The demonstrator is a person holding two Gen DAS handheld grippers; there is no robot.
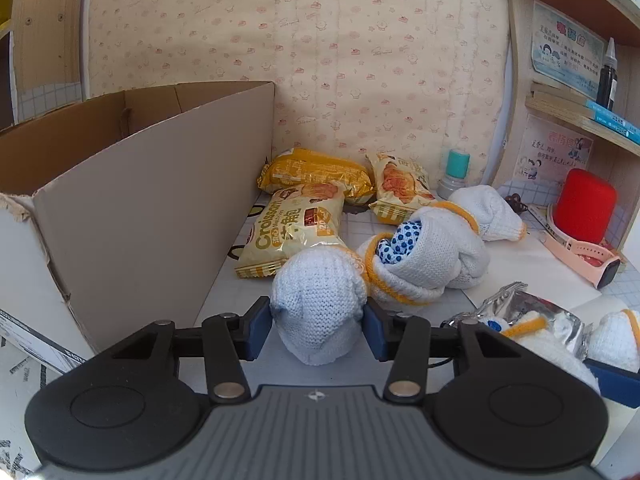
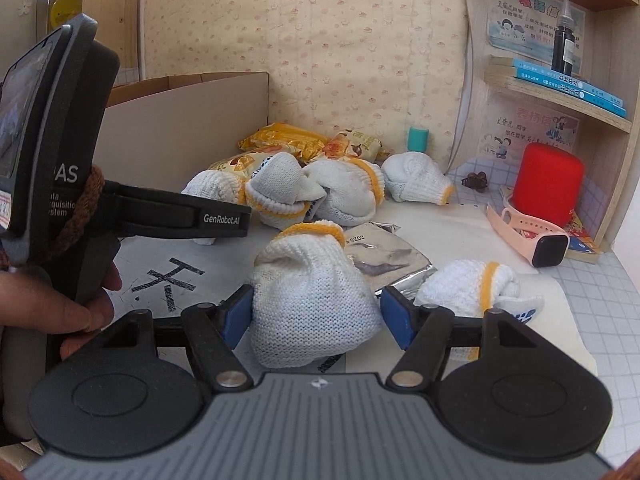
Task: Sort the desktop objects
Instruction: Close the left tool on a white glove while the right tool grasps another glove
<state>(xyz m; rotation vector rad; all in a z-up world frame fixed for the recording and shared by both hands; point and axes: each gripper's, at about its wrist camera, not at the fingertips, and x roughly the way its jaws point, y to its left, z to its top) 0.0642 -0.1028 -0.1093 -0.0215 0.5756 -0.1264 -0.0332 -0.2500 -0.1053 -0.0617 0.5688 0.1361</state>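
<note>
In your left wrist view, your left tool (image 1: 318, 322) has its blue pads pressed against both sides of a white knitted glove ball (image 1: 318, 304) that rests on the tabletop (image 1: 516, 256). Just left stands an open brown cardboard box (image 1: 132, 208). Beyond lie three yellow croissant packets (image 1: 296, 228) and more rolled white gloves with yellow cuffs (image 1: 432, 252).

In your right wrist view, your right tool (image 2: 316, 314) straddles another white knitted glove bundle with a yellow cuff (image 2: 312, 300); the left pad touches it, while the right pad stands just beside it, so it is not clamped. A crumpled silver foil pouch (image 2: 384, 256) lies just behind. Your left hand (image 2: 52, 304) grips the other device at the left edge.
</note>
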